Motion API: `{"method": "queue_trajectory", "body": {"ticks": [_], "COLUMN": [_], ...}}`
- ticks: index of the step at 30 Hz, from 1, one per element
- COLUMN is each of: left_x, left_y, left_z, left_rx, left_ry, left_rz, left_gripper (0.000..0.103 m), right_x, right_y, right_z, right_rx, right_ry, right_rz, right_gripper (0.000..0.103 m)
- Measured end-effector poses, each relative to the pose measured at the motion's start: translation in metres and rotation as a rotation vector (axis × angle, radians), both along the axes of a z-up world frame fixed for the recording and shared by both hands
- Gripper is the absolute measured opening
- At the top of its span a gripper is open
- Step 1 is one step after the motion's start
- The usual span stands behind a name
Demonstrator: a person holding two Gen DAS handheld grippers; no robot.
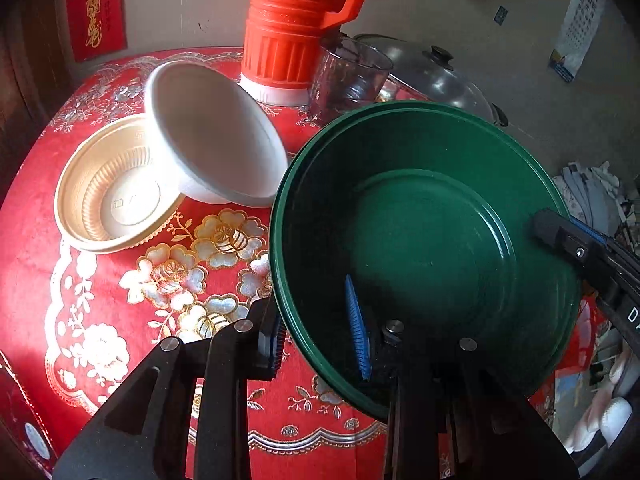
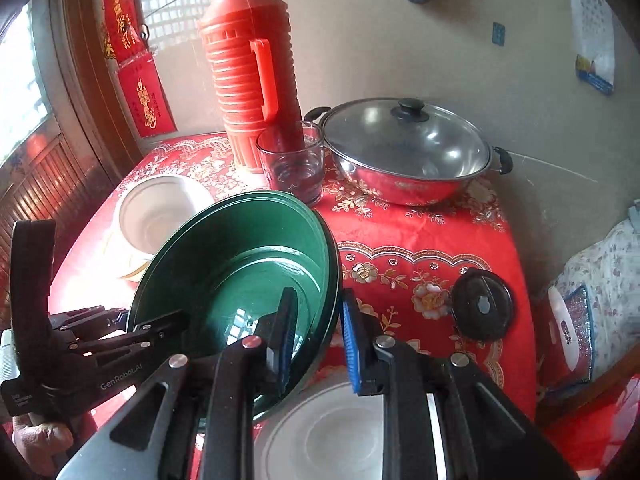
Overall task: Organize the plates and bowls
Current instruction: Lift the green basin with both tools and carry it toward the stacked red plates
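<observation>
A deep green dish (image 1: pixel 420 232), seemingly two nested, hangs tilted above the red tablecloth. My left gripper (image 1: pixel 316 320) is shut on its near rim, one blue pad (image 1: pixel 358 332) inside and the other finger outside. My right gripper (image 2: pixel 318 304) is shut on the opposite rim of the green dish (image 2: pixel 240 264); it shows at the right edge of the left wrist view as the right gripper (image 1: pixel 560 236). The left gripper (image 2: pixel 152 326) also appears in the right wrist view. A white foam bowl (image 1: pixel 216 140) leans tilted in a beige ribbed bowl (image 1: pixel 108 200). A white plate (image 2: pixel 320 432) lies under my right gripper.
At the back of the table stand an orange thermos (image 2: pixel 252 76), a glass tumbler (image 2: pixel 292 160) and a steel pot with a glass lid (image 2: pixel 408 148). A black round lid (image 2: pixel 482 304) lies on the tablecloth near the right edge. A wall is behind.
</observation>
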State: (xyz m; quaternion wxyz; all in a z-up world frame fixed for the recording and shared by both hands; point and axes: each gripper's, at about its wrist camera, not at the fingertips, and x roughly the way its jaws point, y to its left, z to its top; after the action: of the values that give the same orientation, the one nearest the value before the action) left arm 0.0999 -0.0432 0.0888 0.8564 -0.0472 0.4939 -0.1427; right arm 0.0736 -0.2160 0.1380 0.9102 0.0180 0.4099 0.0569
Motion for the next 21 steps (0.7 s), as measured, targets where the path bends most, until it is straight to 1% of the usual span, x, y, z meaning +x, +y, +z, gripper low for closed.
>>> {"method": "queue_trajectory", "body": {"ticks": [2,6,8,11,14,21], "left_x": [-0.013,-0.036,-0.045,-0.058,-0.069,-0.093], "left_y": [0.004,0.018,0.029,0.051,0.079,0.142], "left_z": [0.006,0.019,0.028,0.041,0.049,0.056], "left_rx": [-0.009,-0.019,-0.022,-0.002,-0.002,0.011], "left_ry": [-0.008,-0.032,-0.05,-0.083,-0.093,-0.13], "left_rz": [-0.013,-0.015,-0.005,0.023,0.059,0.154], "left_gripper": [0.027,0.027,0.027,0.027,0.027,0.027], "right_x": [-0.014,-0.033,-0.04,-0.047,-0.053,-0.061], "right_y": [0.005,0.012,0.02,0.039,0.062,0.118], "right_z": [0.007,0.016,0.021,0.028,0.031,0.028], "right_rx": [-0.01,0.025,0.027,0.027,0.037,0.064], "right_ry": [-0.015,-0.035,-0.047,-0.067,-0.082,-0.086], "right_rz": [-0.002,0.003,0.02,0.054,0.099,0.209], "right_gripper": [0.023,0.023,0.023,0.023,0.023,0.023]}}
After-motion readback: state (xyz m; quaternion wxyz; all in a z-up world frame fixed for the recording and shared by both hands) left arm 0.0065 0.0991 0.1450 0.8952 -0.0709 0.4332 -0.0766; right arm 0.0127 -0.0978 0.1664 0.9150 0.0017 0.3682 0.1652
